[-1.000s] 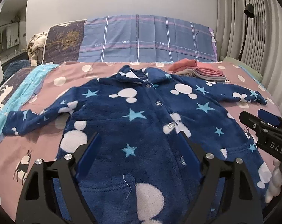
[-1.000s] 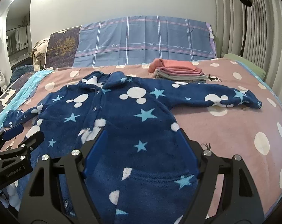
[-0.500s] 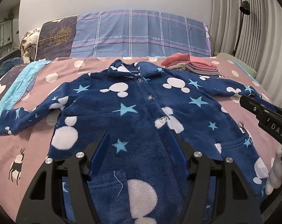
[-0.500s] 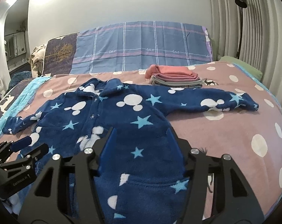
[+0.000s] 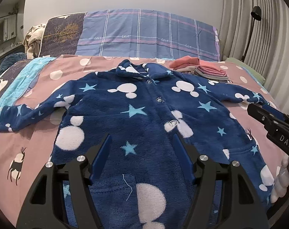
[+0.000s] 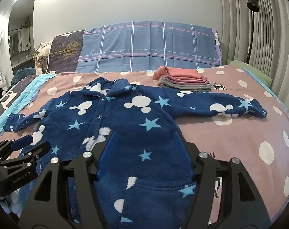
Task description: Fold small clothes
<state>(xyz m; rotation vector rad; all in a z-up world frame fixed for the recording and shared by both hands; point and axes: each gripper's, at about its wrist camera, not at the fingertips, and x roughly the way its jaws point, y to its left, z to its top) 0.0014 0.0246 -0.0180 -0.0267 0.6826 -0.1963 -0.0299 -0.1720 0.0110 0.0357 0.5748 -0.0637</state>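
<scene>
- While both tools are hovering low over the hem end of the garment, the left gripper (image 5: pixel 141 157) is holding its blue-padded fingers spread wide, pinching nothing.
- The right gripper (image 6: pixel 143 152) is likewise gaping, its fingers framing fleece without closing on it.
- Beyond them, the navy fleece buttoned children's coat with white mouse-head shapes and pale blue stars (image 5: pixel 144 114) is lying flat, front up, on the pink polka-dot bedspread (image 6: pixel 240 133), its collar pointing away and its long axis running straight out from both grippers.
- The sleeves are stretching out crosswise: the left sleeve (image 5: pixel 29 114) is lying nearer the left gripper, the right sleeve (image 6: pixel 221 108) nearer the right, so each side looks best taken by its own tool.
- Farther off, a folded stack of pink and grey clothes (image 6: pixel 182 79) is sitting just past the right shoulder, near the blue plaid pillow (image 6: pixel 148 45).
</scene>
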